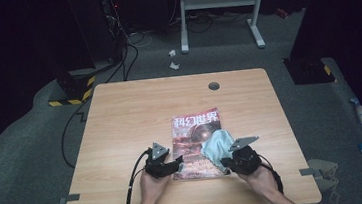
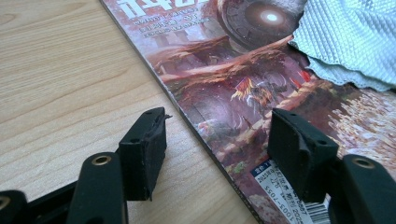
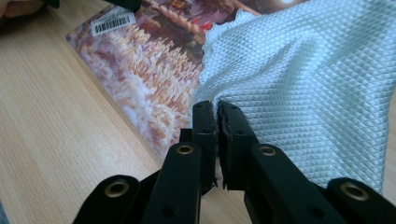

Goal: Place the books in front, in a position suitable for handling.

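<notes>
While the worktop (image 1: pixel 120 118) is carrying everything in the scene, a magazine (image 1: pixel 193 141) is lying flat on it, near the person's edge and a little right of centre, with its cover facing up. A pale blue cloth (image 1: pixel 217 146) is lying on the magazine's right side, covering part of the cover and hanging over that edge onto the wood.

In the right gripper view, the right gripper (image 3: pixel 217 108) is pinching the near edge of the cloth (image 3: pixel 317 84), its jaws pressed together on the fabric so that it is bunching up at the tips. The magazine (image 3: pixel 144 84) is showing to the left of them, barcode corner farthest away.

In the left gripper view, the left gripper (image 2: pixel 217 126) is sitting at the magazine's left edge with its jaws standing well apart. One jaw is over bare wood and the other is over the cover (image 2: pixel 224 79); whether either is touching cannot be told.
</notes>
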### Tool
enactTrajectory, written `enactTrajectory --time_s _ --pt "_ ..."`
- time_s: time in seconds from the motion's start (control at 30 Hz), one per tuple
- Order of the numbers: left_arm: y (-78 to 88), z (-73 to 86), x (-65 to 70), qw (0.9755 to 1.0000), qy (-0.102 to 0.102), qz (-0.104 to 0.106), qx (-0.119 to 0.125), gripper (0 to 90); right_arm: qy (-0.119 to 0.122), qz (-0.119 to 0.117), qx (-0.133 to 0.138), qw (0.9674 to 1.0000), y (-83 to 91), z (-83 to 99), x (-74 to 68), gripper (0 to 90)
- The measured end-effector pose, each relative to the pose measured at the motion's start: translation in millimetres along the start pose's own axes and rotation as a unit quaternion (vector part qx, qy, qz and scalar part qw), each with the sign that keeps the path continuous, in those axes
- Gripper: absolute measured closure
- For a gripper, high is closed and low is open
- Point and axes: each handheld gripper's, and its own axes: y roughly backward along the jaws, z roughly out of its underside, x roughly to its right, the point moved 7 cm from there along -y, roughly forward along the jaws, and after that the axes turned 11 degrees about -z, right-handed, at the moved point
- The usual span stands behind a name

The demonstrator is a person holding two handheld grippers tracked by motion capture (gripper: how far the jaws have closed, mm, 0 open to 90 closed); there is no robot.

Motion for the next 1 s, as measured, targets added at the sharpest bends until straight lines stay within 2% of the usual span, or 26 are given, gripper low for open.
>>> enactTrajectory --time_s 0.27,0.3,0.37,0.4,0.53,0.6,0.7,0.87,0.9,1.0 --pt "0.7 0.4 0.9 1.0000 0.002 0.003 -0.001 37.3 -0.003 -0.009 -0.002 0.9999 -5.0 5.2 -1.5 82.4" --pt "0.8 0.4 1.0 1.0000 0.001 0.004 -0.001 37.3 -0.006 -0.013 0.005 0.9999 -3.0 4.8 -2.0 76.8" --pt "1.0 0.4 0.8 1.0000 -0.001 0.006 -0.001 37.3 -0.004 -0.014 0.007 0.9999 -2.2 4.8 -1.5 75.7" --pt "1.0 0.4 0.8 1.0000 -0.002 0.006 -0.001 37.3 -0.007 -0.014 0.017 0.9997 0.6 4.2 -1.4 72.3" --pt "1.6 0.5 1.0 1.0000 -0.001 0.009 -0.003 37.3 -0.016 -0.007 0.034 0.9993 7.7 2.2 2.7 67.7" --pt "2.4 0.8 1.0 0.9999 -0.002 0.013 -0.005 37.3 -0.028 0.011 0.050 0.9983 14.5 0.2 10.6 64.7" --pt "4.5 1.4 0.9 0.9998 -0.004 0.017 -0.012 37.5 -0.044 0.022 0.060 0.9969 18.7 -0.5 18.6 60.7" --pt "10.5 3.5 4.2 0.9993 -0.007 0.020 -0.030 37.0 -0.059 0.035 0.058 0.9960 16.2 0.1 26.6 56.6" --pt "13.5 4.9 6.5 0.9990 -0.009 0.021 -0.038 36.3 -0.067 0.034 0.048 0.9960 10.9 1.1 29.7 55.3" --pt "16.2 6.2 9.1 0.9986 -0.012 0.024 -0.044 35.2 -0.073 0.033 0.039 0.9960 4.4 1.9 32.4 54.4"
